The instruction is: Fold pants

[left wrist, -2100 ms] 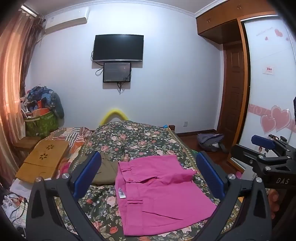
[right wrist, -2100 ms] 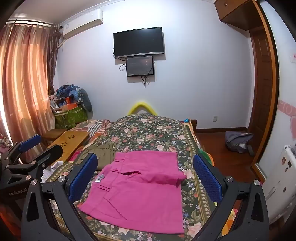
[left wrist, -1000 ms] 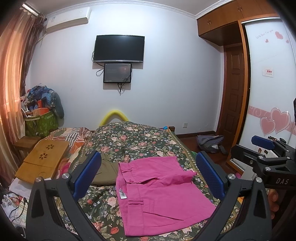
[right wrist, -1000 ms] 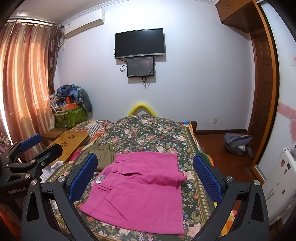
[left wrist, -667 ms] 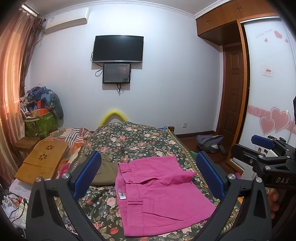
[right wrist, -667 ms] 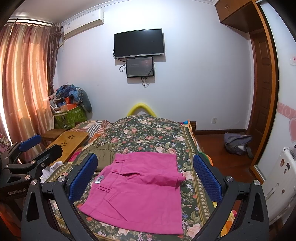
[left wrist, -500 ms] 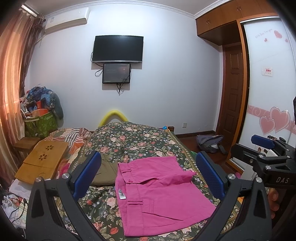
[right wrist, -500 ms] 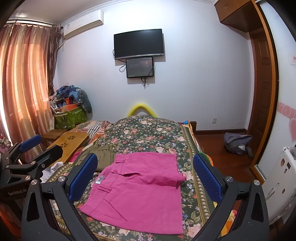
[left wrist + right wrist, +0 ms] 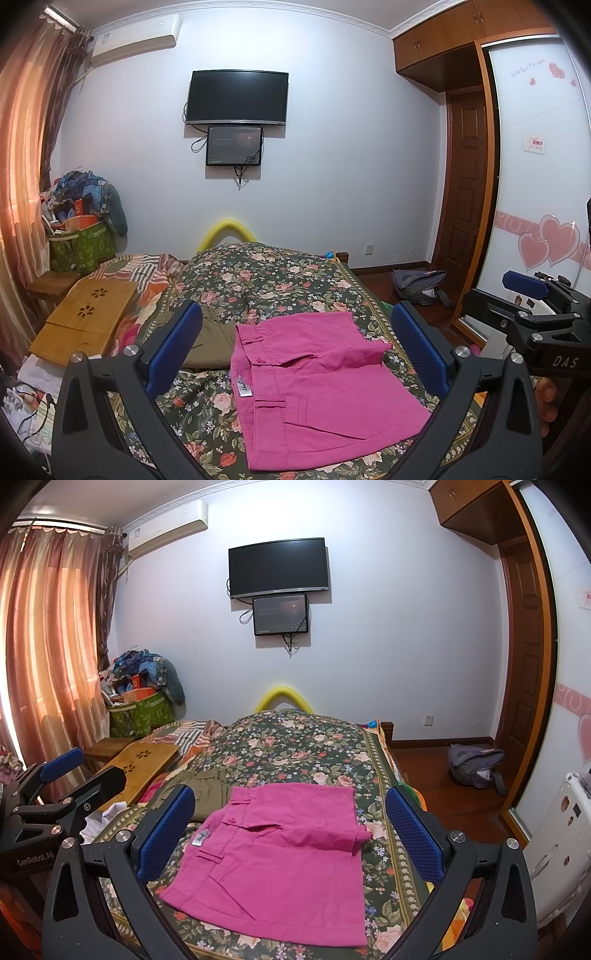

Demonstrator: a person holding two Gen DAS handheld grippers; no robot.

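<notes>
Bright pink pants [image 9: 314,384] lie folded into a short rectangle on the floral bedspread [image 9: 266,273], waistband to the left with a white label showing. They also show in the right wrist view [image 9: 280,860]. My left gripper [image 9: 295,347] is open and empty, held above and in front of the pants. My right gripper [image 9: 290,830] is open and empty, likewise above the pants. The right gripper shows at the right edge of the left wrist view [image 9: 535,317]; the left gripper shows at the left edge of the right wrist view [image 9: 62,786].
Olive-green folded clothing [image 9: 210,343] lies left of the pants. A wooden lap tray [image 9: 85,317] rests on the bed's left side. A green bag with piled clothes [image 9: 81,243] stands by the curtain. A grey backpack [image 9: 417,284] lies on the floor by the wardrobe.
Almost nothing has changed. Both grippers hover with slight camera drift, and the pants lie as before.
</notes>
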